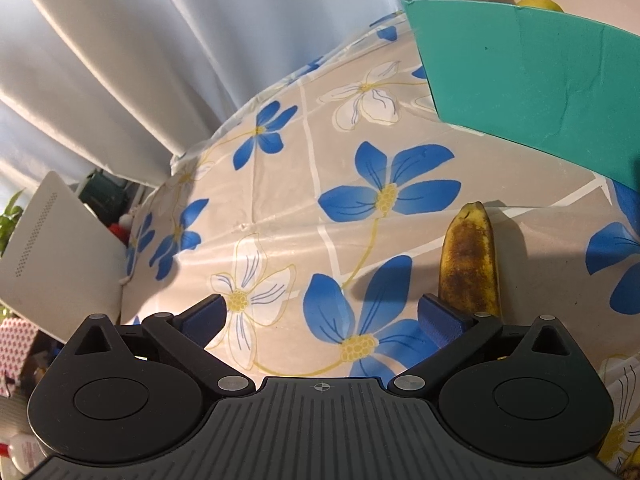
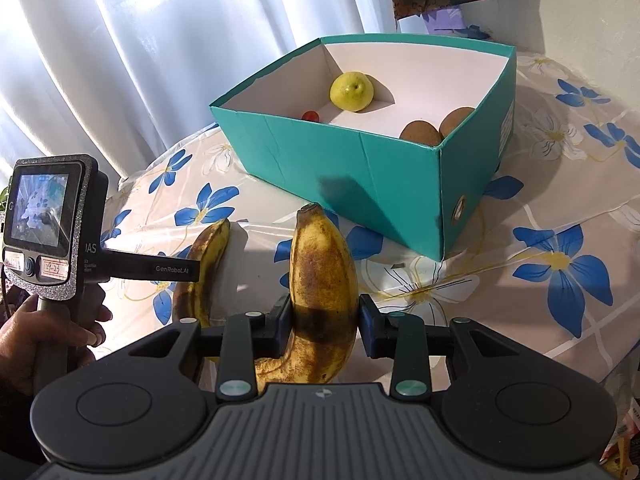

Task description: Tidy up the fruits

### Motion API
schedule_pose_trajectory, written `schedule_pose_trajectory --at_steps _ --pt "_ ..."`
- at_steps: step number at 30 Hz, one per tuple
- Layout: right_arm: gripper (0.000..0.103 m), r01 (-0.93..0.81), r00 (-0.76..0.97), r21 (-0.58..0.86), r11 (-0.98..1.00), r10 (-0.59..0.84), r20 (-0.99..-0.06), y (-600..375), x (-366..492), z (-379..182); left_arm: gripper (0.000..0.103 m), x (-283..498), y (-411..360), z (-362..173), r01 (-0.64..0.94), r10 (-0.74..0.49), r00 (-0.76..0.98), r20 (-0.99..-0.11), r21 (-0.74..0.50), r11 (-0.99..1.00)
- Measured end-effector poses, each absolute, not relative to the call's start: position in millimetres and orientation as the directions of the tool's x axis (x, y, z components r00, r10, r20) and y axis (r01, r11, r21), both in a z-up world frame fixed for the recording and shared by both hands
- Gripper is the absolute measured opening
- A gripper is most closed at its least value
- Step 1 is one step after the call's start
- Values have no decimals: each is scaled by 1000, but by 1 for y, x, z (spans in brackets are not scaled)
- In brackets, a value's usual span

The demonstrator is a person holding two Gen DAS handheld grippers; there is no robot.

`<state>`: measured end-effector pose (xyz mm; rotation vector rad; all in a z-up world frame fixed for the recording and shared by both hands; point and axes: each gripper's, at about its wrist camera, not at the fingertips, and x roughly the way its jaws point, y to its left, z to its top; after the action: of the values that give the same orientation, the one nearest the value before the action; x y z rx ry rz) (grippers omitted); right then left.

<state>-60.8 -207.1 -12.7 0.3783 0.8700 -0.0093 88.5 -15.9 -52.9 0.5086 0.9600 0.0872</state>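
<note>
Left gripper (image 1: 320,316): black two-finger tool with blue pads, jaws spread wide and released; nothing lies between the pads, only the tablecloth.
Left-side banana (image 1: 470,264): yellow, heavily brown-speckled banana lying on the cloth just outside the left gripper's right-hand finger (image 1: 440,320), its tip pointing away from the fingers toward the box. Whether that finger touches it cannot be told.
Right gripper (image 2: 322,320): black two-finger tool, jaws clenched on a second banana; both blue pads press its sides.
Held banana (image 2: 322,280): yellow curved banana with a dark brown band at the grip line, rising between the fingers, tip pointing ahead toward the box.
Teal box (image 2: 340,160): open teal cardboard box with a white interior, standing ahead of both sets of fingertips.
Box contents: yellow-green round fruit (image 2: 352,91) at the far corner; small red fruit (image 2: 310,116) behind the near wall; two brown kiwis (image 2: 420,134) at the right-hand side.
Person's hand (image 2: 48,332): wrapped around the left tool's handle, left of the right gripper's fingers.
Tablecloth (image 1: 280,184): glossy beige cloth printed with blue and white flowers, under all items.
White curtain (image 2: 140,40): hangs beyond the table.
</note>
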Motion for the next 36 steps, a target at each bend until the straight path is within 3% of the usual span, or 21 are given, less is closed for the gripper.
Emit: schedule_pose_trajectory --at_steps 5,12,17,24,30,33,34,35,36 --pt "34 155 651 322 934 149 -745 -209 -59 -12 103 90 -6 -46 147 246 539 -805 378 914" --pt "34 155 654 324 933 149 -742 -212 -58 -13 103 86 7 -30 178 67 537 -841 191 965" --pt "34 157 654 329 931 152 -741 -214 -59 -14 103 83 2 -33 211 53 551 -833 201 957" --pt "34 171 655 334 927 147 -741 -220 -59 -16 103 81 12 -28 346 -225 471 -853 -56 937" --pt "34 169 651 340 925 154 -744 -220 -57 -18 103 83 4 -31 384 -291 417 -861 -124 915" --pt "34 171 647 341 924 156 -746 -221 -56 -19 102 81 -5 -34 426 -285 420 -861 -90 900" --pt "34 172 646 342 924 157 -747 -222 -55 -19 92 82 -7 -36 431 -280 411 -868 -86 898" --pt "34 173 645 343 923 157 -748 -222 -55 -20 74 84 -8 -39 432 -278 388 -878 -93 897" --pt "34 174 645 344 923 157 -748 -222 -56 -20 67 87 -8 -42 431 -279 362 -890 -106 896"
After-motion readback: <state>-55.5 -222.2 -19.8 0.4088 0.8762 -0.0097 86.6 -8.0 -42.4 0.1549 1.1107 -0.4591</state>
